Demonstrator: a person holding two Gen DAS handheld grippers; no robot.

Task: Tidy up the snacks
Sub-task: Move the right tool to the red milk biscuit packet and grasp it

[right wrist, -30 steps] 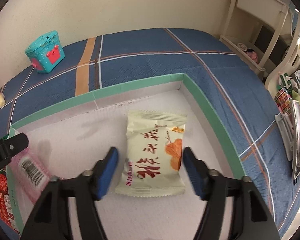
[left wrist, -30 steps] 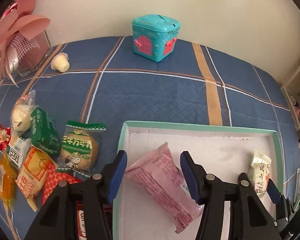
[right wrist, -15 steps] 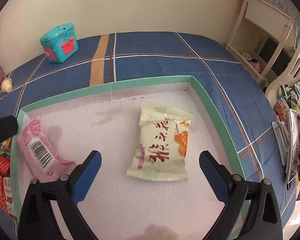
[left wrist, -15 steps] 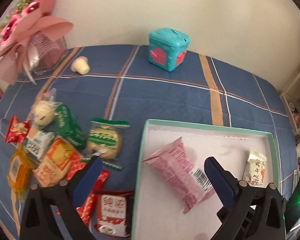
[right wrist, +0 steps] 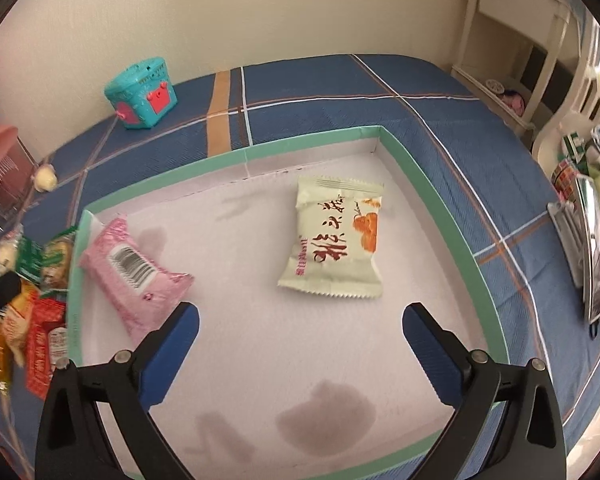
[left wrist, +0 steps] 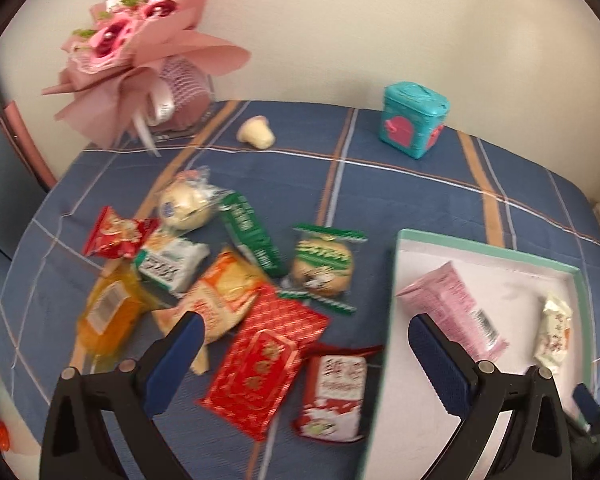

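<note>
A shallow box with a green rim and white floor lies on a blue plaid cloth. In it lie a pink packet at the left and a cream packet with red writing at the right; both also show in the left wrist view, the pink one and the cream one. My right gripper is open and empty above the box floor. My left gripper is open and empty above a pile of loose snacks, over a red foil packet and a red-white packet.
Left of the box lie a green-trimmed cake, a green bar, an orange packet, a yellow packet and others. A teal toy box, a pink bouquet and a small cream cup stand behind. White furniture stands right.
Both grippers opened wide, let go of their packets in the box and drew back. My left gripper swung left over the snack pile.
</note>
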